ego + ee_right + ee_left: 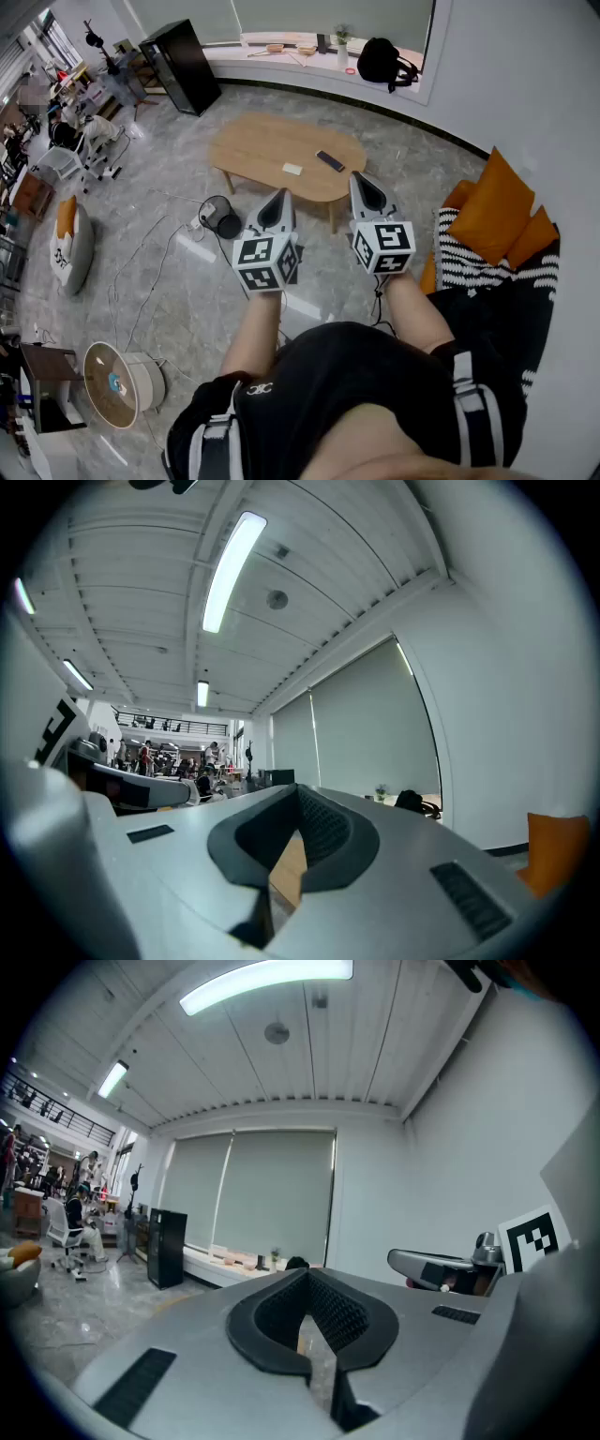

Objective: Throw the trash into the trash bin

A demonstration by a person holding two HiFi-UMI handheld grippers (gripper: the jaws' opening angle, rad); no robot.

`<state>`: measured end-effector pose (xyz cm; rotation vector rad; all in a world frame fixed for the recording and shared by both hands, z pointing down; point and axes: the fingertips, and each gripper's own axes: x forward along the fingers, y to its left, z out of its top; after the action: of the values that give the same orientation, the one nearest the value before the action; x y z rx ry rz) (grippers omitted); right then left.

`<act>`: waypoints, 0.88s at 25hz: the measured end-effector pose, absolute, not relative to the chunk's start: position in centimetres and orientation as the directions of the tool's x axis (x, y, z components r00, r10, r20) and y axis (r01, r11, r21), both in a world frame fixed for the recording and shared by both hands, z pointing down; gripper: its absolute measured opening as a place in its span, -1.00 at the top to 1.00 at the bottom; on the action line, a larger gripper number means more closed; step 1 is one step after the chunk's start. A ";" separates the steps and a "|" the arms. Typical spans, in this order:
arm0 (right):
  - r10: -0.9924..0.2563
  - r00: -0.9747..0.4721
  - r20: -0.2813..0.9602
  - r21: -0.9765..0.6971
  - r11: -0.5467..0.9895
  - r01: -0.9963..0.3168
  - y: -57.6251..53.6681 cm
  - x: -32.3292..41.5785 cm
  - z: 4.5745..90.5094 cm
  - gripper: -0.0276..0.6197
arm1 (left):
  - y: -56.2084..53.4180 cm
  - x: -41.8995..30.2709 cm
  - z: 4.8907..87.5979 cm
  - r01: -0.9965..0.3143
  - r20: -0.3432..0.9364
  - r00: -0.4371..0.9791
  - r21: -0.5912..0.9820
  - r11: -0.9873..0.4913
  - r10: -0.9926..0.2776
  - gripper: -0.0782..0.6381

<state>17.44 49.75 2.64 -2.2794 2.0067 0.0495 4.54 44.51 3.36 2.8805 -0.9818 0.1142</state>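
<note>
Jaws closed and empty on my left gripper (280, 195) and right gripper (360, 178). The white scrap (292, 169) on the counter (253, 148) looks light and flimsy; I'd pinch its edge.

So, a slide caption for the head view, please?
Left claw and right claw, both shut and empty, point toward the wooden table.

Paper (292, 170) left of remote (329, 161), on table (258, 145)

Low table (272, 145) stands ahead, open floor (178, 164) on both sides
</note>
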 end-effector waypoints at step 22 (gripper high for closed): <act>-0.990 0.127 -0.063 -0.065 -0.123 -0.990 46.5 12.2 4.2 0.88 | 40.9 -0.8 4.8 -0.601 0.091 0.799 0.109 -0.792 -0.594 0.75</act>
<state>12.20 46.49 4.15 -2.2884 2.0180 0.0057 -0.83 40.88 4.81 2.8539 -0.9520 0.0781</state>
